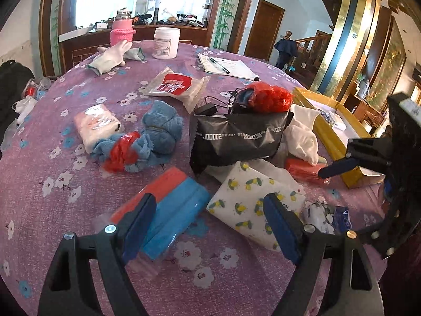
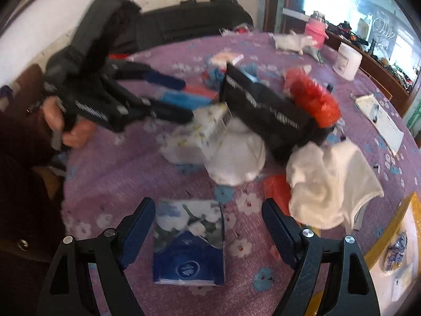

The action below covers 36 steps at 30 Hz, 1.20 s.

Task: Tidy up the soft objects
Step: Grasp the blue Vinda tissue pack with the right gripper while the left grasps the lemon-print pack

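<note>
In the left wrist view my left gripper (image 1: 208, 210) is open low over the purple flowered tablecloth (image 1: 52, 158). Its left finger overlaps a wrapped red-and-blue cloth pack (image 1: 173, 200). The right finger overlaps a lemon-print tissue pack (image 1: 244, 208). My right gripper (image 2: 208, 210) is also open, with a blue-and-white flowered tissue pack (image 2: 189, 245) lying flat between its fingers and a gap on the right side. That same pack (image 1: 326, 216) shows at the right of the left wrist view. A hand (image 2: 76, 131) holds the left gripper (image 2: 179, 100) at the upper left of the right wrist view.
A black pouch (image 1: 236, 137), red plastic bag (image 1: 265, 97), white cloth (image 1: 302, 131) and blue towel (image 1: 160, 129) crowd mid-table. An open yellow box (image 1: 329, 121) stands at the right. Behind are a white glove (image 1: 110, 56), pink bottle (image 1: 122, 33), white jar (image 1: 165, 42) and papers (image 1: 226, 65).
</note>
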Available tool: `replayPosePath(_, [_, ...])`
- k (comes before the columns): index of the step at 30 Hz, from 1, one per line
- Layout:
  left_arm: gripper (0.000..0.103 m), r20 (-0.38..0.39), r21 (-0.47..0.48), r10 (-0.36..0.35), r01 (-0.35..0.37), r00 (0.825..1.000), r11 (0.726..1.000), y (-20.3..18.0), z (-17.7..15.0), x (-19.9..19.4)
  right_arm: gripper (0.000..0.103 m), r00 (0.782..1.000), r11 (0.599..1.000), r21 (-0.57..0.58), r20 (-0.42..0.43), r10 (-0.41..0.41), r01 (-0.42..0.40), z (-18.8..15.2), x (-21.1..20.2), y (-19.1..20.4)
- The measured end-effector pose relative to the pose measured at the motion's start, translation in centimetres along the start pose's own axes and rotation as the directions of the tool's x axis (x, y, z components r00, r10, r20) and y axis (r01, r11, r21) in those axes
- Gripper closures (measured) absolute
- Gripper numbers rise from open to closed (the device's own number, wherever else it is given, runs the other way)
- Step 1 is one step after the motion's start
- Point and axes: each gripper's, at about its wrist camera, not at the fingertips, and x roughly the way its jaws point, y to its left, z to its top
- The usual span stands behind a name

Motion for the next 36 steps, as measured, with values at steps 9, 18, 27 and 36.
replayPosePath(9, [0.020,-0.023,0.021,-0.006,0.006,1.000,1.000,-0.5,-0.4,-0.4,0.035,0.996,0.997,-0.031,-0.063,0.063,-0.065,-1.3,1.0,2.3])
replayPosePath(18, [0.011,-0.113,0.001,-0.106,0.107,0.988,0.994,-2.6,0.1,-0.5,0.048,0.969,0.978,0.176,0.237,0.066,-0.110,-1.8,-4.7,-2.3])
replayPosePath(27, [0.011,-0.174,-0.343,-0.024,-0.038,0.984,0.938,-2.3,1.9,1.0,0.048,0.955,0.960,0.276,0.293,-0.048,-0.036,-1.7,-5.7,-5.0])
replayPosePath(36, [0.047,-0.227,-0.329,-0.060,-0.019,0.972,0.944,-2.3,1.4,4.0,0.047,0.940,0.953,0.301,0.334,-0.068,-0.038,-1.4,-6.0,-5.3])
